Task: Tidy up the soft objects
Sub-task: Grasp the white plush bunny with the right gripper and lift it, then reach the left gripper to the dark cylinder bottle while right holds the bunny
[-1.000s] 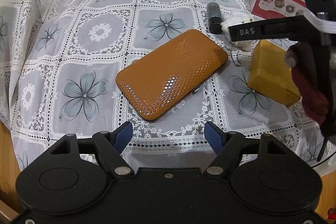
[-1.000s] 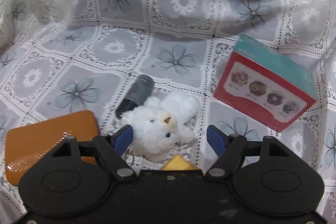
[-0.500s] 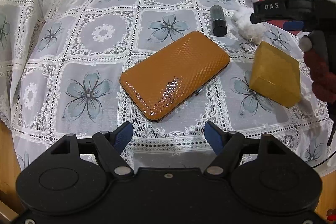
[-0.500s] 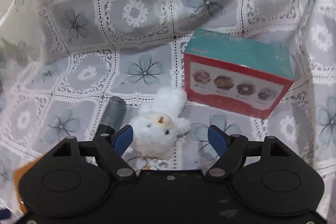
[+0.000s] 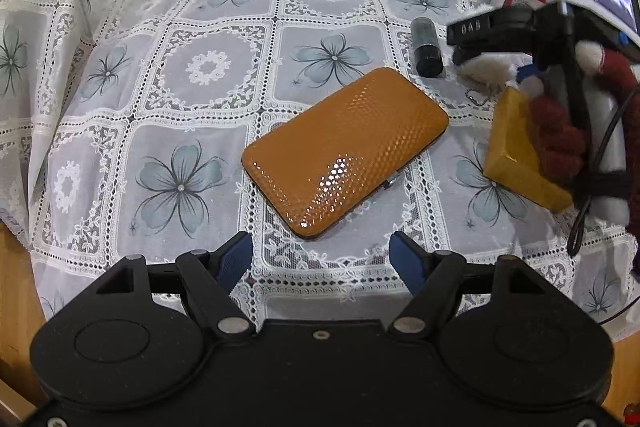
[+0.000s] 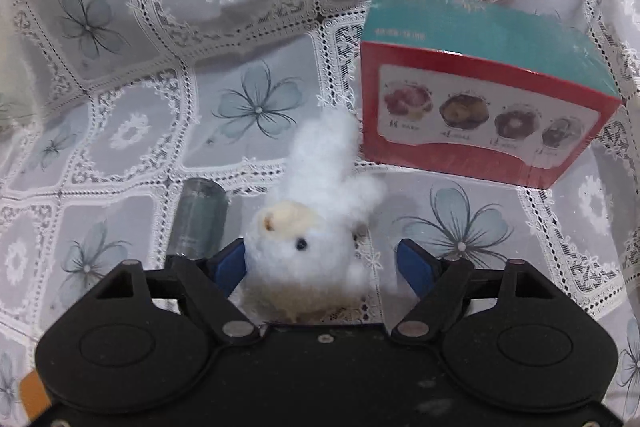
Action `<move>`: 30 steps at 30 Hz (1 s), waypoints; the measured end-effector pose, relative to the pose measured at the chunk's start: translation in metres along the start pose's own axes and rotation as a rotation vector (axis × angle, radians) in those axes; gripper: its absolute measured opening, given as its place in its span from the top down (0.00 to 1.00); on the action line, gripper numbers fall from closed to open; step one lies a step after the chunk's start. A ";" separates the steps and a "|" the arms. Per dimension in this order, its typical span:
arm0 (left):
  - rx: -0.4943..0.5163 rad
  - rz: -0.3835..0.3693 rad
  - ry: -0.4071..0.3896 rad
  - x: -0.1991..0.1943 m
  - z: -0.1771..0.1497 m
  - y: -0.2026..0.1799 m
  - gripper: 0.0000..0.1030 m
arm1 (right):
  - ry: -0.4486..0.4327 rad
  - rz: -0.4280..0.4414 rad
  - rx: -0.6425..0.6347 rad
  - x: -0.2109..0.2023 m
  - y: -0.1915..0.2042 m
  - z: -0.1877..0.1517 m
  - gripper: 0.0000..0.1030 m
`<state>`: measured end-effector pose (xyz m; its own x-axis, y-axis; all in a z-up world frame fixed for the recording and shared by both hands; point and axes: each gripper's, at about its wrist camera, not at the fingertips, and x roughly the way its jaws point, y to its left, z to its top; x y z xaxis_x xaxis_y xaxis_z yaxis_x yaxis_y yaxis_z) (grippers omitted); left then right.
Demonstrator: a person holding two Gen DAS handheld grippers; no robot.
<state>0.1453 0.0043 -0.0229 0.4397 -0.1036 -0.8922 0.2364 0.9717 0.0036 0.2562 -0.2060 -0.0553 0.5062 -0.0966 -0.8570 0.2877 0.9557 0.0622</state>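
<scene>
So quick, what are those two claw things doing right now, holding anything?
Left gripper: open, holding nothing, above the orange case.
Right gripper: open, its fingers have just been closing around the white plush toy, not yet gripped.

2 wrist views angled down, sharing tablecloth (image 5: 208, 75)

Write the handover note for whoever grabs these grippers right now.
Left gripper: open, empty, hovering near the orange case.
Right gripper: jaws have just been closing, plush toy between them; left pad touches the fur, right pad is clear, so no grip yet.
Around the toy on the lace cloth: dark tube to its left, doughnut box behind right, yellow block beside it.
Done: nothing sorted that I can see.
Left: close on the toy, lift it, and place it.
</scene>
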 end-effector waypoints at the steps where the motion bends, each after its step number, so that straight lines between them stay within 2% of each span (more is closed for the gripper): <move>1: 0.001 0.001 -0.001 0.000 0.001 0.000 0.31 | -0.005 -0.011 -0.009 0.001 0.001 -0.002 0.35; 2: 0.003 0.003 -0.004 0.001 0.003 -0.001 0.31 | -0.010 -0.015 -0.018 0.001 0.001 -0.004 0.44; 4: 0.007 0.007 -0.011 0.001 0.007 -0.002 0.31 | -0.025 -0.005 -0.035 -0.002 0.001 -0.006 0.50; 10: -0.002 0.011 -0.028 0.002 0.026 -0.005 0.31 | -0.013 0.018 0.019 -0.005 -0.015 -0.005 0.50; 15: -0.025 0.005 -0.032 0.004 0.045 -0.005 0.31 | -0.015 -0.008 0.099 -0.012 -0.036 -0.008 0.49; 19: -0.033 0.004 -0.030 0.008 0.055 -0.007 0.31 | -0.054 -0.034 0.146 -0.022 -0.049 -0.012 0.39; 21: -0.035 0.007 -0.025 0.010 0.059 -0.008 0.31 | -0.078 -0.034 0.158 -0.030 -0.053 -0.015 0.28; 22: -0.036 0.008 -0.022 0.011 0.060 -0.008 0.31 | -0.095 -0.034 0.154 -0.033 -0.054 -0.016 0.18; 26: -0.035 0.018 -0.017 0.014 0.071 -0.012 0.31 | -0.179 -0.072 0.109 -0.040 -0.048 -0.017 0.03; 30: -0.045 0.025 -0.017 0.020 0.084 -0.014 0.31 | -0.186 -0.106 0.065 -0.030 -0.033 -0.008 0.03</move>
<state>0.2231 -0.0292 -0.0025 0.4598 -0.0824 -0.8842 0.1862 0.9825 0.0052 0.2256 -0.2323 -0.0356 0.6098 -0.2512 -0.7517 0.3959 0.9182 0.0143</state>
